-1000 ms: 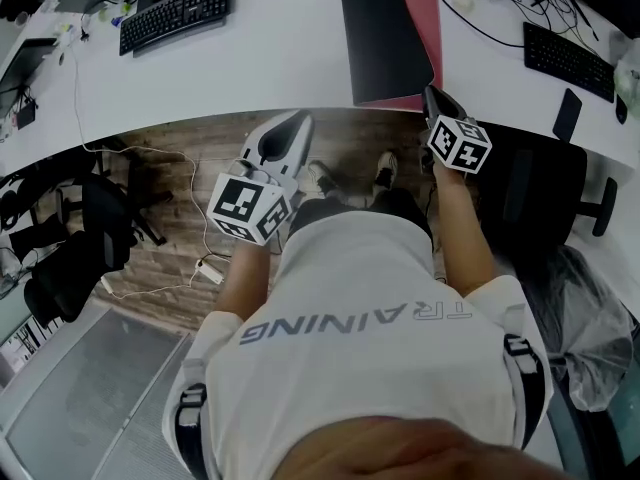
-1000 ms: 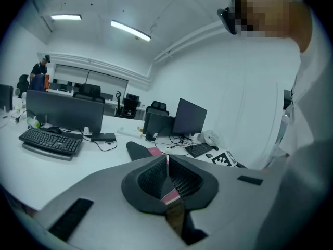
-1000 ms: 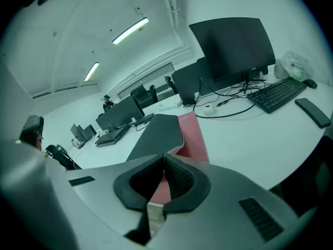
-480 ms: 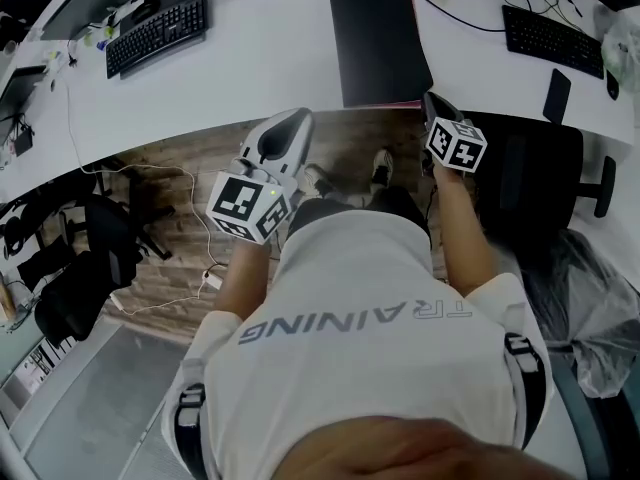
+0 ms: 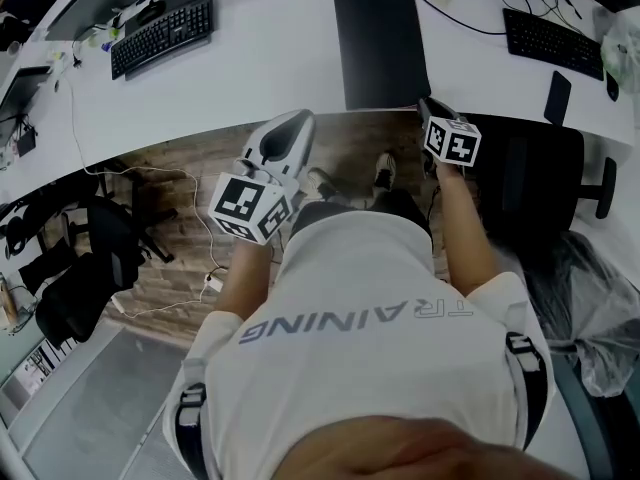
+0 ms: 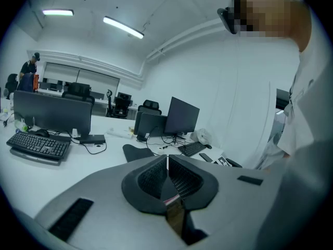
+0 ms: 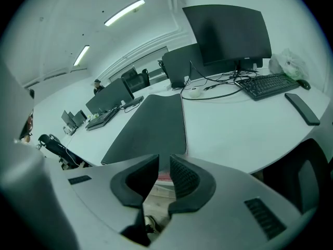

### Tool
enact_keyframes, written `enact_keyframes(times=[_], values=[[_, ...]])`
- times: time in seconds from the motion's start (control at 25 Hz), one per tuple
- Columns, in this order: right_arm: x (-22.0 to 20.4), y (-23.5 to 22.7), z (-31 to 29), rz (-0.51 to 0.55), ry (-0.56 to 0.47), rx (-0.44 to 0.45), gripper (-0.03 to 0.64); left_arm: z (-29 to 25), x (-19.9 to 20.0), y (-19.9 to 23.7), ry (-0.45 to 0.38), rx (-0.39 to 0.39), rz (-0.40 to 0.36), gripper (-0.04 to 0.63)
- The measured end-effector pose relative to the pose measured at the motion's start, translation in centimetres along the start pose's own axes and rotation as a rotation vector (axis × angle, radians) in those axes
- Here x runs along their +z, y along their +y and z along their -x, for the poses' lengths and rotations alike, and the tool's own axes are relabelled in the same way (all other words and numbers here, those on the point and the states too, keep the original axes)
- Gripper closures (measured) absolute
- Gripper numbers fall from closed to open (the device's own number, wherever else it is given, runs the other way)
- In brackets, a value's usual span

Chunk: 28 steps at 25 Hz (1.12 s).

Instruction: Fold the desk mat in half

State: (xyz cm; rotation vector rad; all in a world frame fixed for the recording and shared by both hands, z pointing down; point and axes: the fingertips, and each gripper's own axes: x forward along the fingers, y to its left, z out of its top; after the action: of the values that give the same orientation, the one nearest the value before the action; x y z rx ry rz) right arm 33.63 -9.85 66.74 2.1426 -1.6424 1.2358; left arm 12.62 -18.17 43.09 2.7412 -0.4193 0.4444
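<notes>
The desk mat lies black side up on the white desk, its near edge at the desk's front rim. The right gripper sits at that edge's right corner. Its 2 jaws have just been opening and stand narrowly apart, pinching nothing. The left gripper hovers below the rim, jaws together, empty.

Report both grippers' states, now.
Left gripper: closed, empty.
Right gripper: open, its jaws have just been opening; the mat edge shows in the gap, not pinched.
</notes>
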Motion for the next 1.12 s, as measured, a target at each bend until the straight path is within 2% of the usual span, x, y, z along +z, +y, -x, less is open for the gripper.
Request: enact_keyframes(times=[0.08,0.24,0.48,0.88,1.12], values=[[0.4,-0.2,0.5,0.016,0.005,-0.034,0.517,0.4,0.1,0.1,-0.008,-0.003,0.001,0.557],[3.0,-0.3,2.5,0.028,-0.059,-0.083,0.515,0.6,0.6,0.0,-0.031,-0.021,0.001,0.557],[9.3,3.4,6.7,0.115,-0.252,-0.066,0.577,1.4,2.5,-0.2,-0.083,-0.052,-0.024,0.557],[18.6,11.6,15.2,0.272,-0.523,0.038,0.592,3.1,6.9,-0.2,-0.191,-0.056,-0.062,0.557],[22.4,15.9,20.6,0.333,-0.655,0.112,0.592,4.8,9.4,1.1,-0.256,0.008,-0.114,0.557]])
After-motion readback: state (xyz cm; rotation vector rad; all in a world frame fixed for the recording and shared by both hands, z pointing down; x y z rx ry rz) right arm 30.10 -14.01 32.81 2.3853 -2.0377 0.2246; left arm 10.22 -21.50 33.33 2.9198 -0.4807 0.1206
